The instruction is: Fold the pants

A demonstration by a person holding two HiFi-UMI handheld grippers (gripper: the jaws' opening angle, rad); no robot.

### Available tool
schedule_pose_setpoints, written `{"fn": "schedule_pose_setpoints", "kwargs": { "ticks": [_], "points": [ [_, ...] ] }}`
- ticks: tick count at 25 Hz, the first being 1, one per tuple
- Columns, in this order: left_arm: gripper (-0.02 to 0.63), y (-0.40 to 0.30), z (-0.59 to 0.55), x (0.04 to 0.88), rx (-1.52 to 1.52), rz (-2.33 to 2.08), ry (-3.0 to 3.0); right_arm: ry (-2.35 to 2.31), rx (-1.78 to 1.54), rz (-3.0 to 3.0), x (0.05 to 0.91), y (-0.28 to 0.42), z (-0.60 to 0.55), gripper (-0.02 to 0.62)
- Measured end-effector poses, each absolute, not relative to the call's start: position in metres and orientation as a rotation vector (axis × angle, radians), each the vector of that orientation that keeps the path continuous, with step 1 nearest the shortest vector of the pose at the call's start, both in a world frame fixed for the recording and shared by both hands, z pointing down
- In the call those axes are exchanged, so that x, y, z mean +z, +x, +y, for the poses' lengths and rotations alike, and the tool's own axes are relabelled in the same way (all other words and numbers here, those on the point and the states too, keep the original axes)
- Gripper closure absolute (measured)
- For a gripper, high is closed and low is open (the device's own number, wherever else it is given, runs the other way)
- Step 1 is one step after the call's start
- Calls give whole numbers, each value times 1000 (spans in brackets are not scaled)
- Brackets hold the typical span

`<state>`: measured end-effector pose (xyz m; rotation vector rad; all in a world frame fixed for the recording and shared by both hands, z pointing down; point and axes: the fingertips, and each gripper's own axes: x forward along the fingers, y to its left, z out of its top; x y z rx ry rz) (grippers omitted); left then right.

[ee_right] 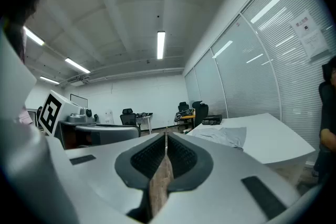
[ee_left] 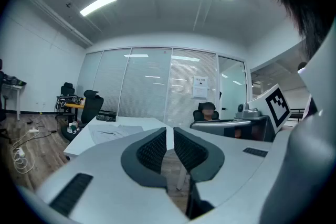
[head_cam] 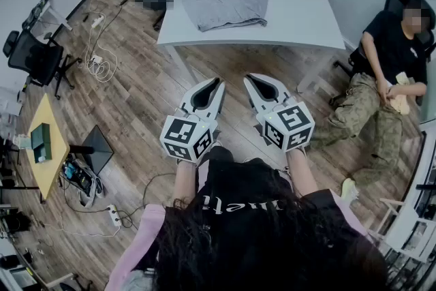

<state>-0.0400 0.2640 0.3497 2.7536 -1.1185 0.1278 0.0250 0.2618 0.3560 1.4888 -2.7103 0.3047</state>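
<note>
On table (head_cam: 300, 3) at far end, pants (head_cam: 225, 2) lying spread, slightly rumpled, well apart from both grippers. Over wood floor (head_cam: 146, 102), short of table: left gripper (head_cam: 219, 84) all but closed, thin slit between pads, nothing in it; right gripper (head_cam: 246, 80) fully closed, empty. Side by side, pointing toward table. At right, person (head_cam: 388, 71) seated in chair.

Both forearms reach forward from the chest; the left hand-held gripper (head_cam: 216, 86) and right hand-held gripper (head_cam: 251, 82) are side by side, nearly level, jaws closed and empty.
</note>
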Motion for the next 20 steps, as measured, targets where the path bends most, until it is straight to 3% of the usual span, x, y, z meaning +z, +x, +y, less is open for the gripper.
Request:
{"fn": "schedule_pose_setpoints", "kwargs": {
  "ticks": [20],
  "points": [
    [548,-35,260,365,166,-1137,2714,1499,423,-2687,380,42,254,566]
  ]
}}
